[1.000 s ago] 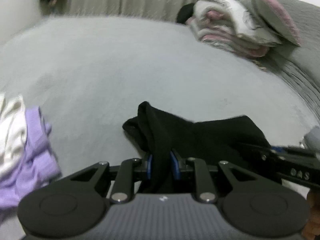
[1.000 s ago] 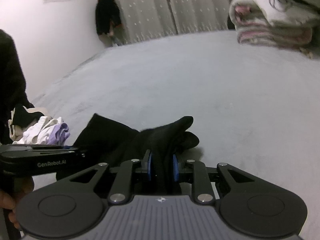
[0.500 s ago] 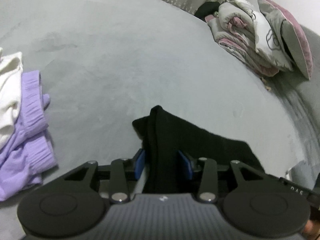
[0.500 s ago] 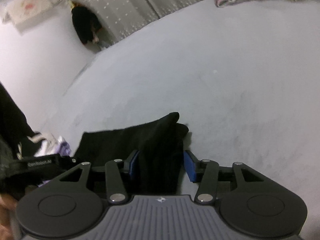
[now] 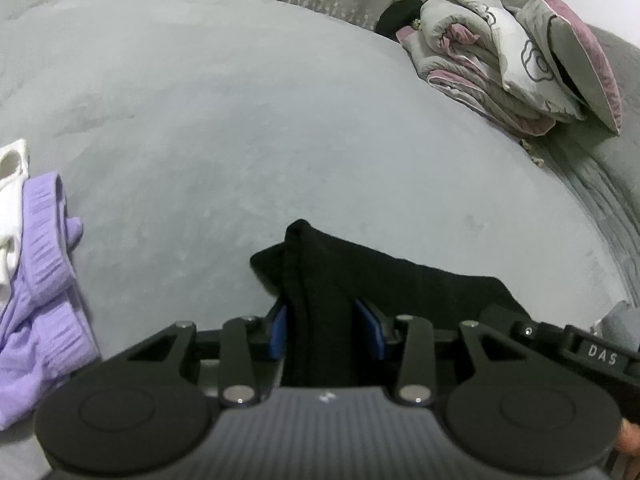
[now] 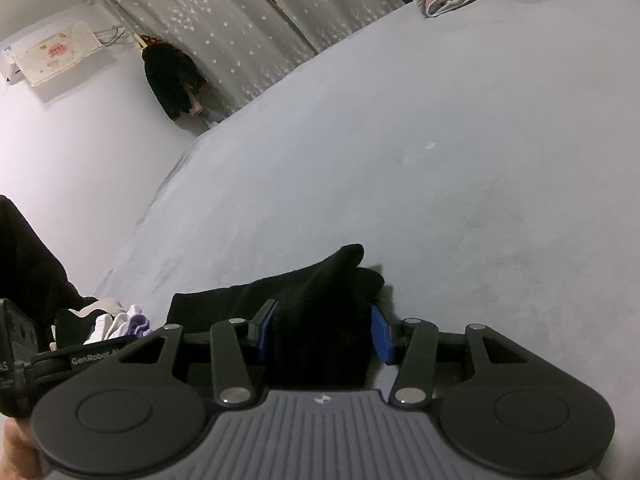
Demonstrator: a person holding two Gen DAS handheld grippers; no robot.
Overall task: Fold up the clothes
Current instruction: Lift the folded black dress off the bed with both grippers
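With both the left tongs (image 5: 326, 330) and right tongs (image 6: 322, 330) spread around the black garment (image 5: 384, 280), draw them back level so the fold lies flat on the bed (image 5: 240, 120).

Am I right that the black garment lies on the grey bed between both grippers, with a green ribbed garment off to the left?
Not quite: the ribbed garment is lilac, not green, as the left wrist view shows. The rest stands: the black garment lies on the grey bed between the left gripper and the right gripper.
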